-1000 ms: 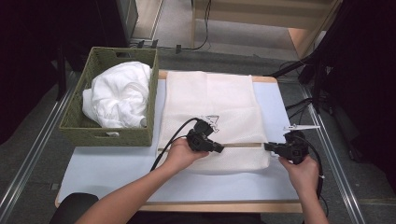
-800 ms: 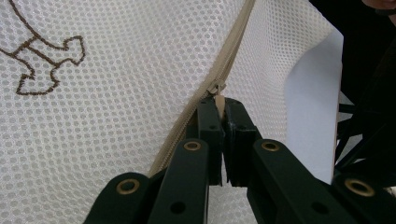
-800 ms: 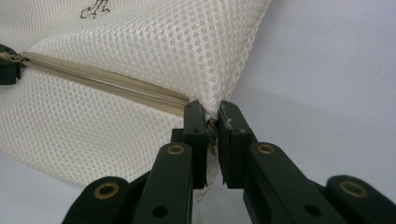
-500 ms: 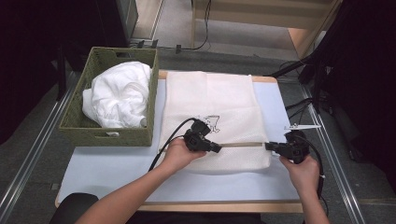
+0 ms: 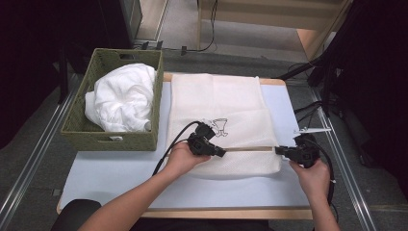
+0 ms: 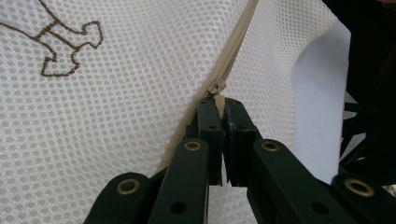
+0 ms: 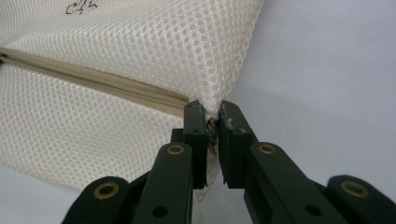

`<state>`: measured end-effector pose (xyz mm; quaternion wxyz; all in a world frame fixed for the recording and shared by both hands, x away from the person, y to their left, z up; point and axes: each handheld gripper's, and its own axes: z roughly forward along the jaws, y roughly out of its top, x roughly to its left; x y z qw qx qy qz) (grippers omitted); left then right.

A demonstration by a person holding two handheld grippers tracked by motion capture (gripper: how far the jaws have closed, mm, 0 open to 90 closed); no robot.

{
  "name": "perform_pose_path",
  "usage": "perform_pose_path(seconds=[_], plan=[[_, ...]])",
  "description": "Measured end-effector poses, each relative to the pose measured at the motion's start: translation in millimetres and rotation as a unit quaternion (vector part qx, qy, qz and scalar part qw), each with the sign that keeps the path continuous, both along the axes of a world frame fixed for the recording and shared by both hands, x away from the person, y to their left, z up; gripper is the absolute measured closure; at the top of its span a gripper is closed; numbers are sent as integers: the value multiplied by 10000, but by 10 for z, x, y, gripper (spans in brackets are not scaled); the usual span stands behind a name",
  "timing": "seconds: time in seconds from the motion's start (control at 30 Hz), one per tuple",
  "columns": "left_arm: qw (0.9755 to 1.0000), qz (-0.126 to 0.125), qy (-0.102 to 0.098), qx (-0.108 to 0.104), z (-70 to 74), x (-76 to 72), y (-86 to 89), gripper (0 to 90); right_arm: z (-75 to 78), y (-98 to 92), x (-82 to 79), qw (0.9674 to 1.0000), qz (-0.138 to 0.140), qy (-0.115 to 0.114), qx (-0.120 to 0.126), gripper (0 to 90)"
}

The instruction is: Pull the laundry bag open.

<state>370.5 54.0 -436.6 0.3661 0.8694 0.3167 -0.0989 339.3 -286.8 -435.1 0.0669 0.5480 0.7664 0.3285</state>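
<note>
A white mesh bag (image 5: 221,101) with a small brown drawing (image 5: 220,126) lies flat on the table. A beige zipper (image 5: 250,148) runs across its near part. My left gripper (image 5: 222,153) is at the zipper's left end, shut on the beige zipper pull (image 6: 219,100). At the bag's right edge my right gripper (image 5: 279,150) is shut on the mesh corner (image 7: 210,100) where the zipper (image 7: 93,79) ends. The zipper band is stretched straight between the two grippers.
A green woven basket (image 5: 82,130) stands at the left of the table, holding a bundle of white cloth (image 5: 122,98). The pale blue table top (image 5: 110,178) lies bare in front of the basket. Black cables (image 5: 175,139) trail from the grippers.
</note>
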Motion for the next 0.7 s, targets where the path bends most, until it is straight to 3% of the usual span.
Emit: perform_pose_path(seconds=[0.6, 0.7], plan=[[9998, 72, 134, -113, 37, -10, 31, 883, -16, -2, 1, 10000, 22, 17, 37, 839], [9999, 100, 72, -20, 53, -29, 55, 883, -20, 2, 1, 10000, 16, 30, 68, 840]])
